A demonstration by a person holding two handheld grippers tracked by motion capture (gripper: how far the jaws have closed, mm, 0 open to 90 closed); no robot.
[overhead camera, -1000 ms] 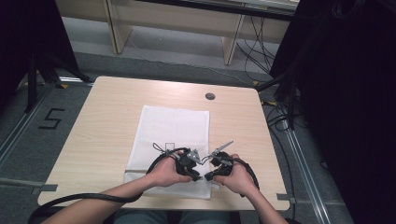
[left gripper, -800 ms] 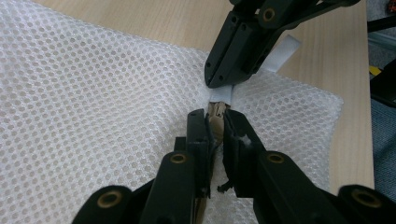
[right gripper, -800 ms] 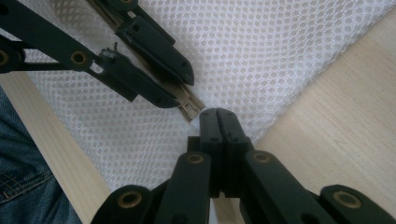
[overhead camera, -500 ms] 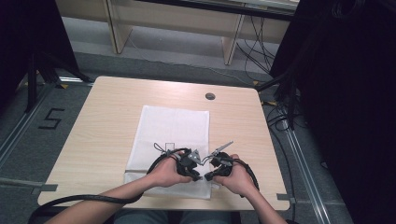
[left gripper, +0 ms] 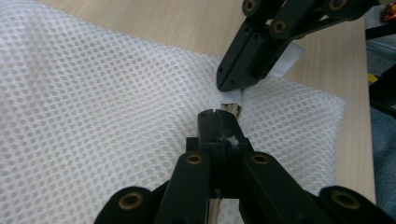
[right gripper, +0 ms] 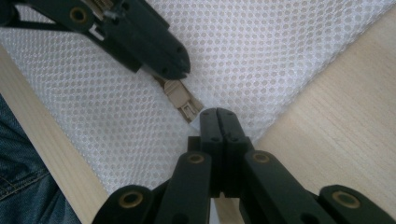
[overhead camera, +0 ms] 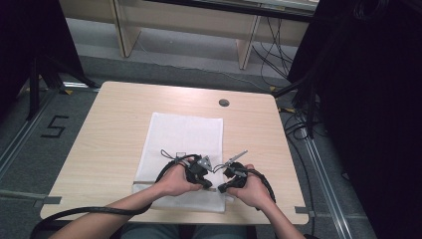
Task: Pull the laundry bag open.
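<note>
Nearest you, at the near edge of the table (overhead camera: 114, 129), both hands meet over the closest hem of the white mesh laundry bag (overhead camera: 184, 134). Your left tool (left gripper: 217, 114) has just been closing, and now its jaws are pressed together. The beige zipper pull (right gripper: 180, 99) pokes out from under its tip, so it looks pinched on that pull. That's the change that matters: judging by it, you've gone from lining up to actually having hold of the zip.

Your right tool (right gripper: 217, 112) sits tip to tip with it, just to the right, jaws pressed together as well. Its nose is at a small white tab (left gripper: 232, 97) by the end of the zip. Whether it truly nips the tab or the mesh beneath, I can't tell.

If both grips are good, the right anchors the bag and the left can draw the pull along the hem.

Farther out, the bag lies flat across the middle of the table, and beyond it, near the far edge, there's a round cable hole (overhead camera: 224, 102).
</note>
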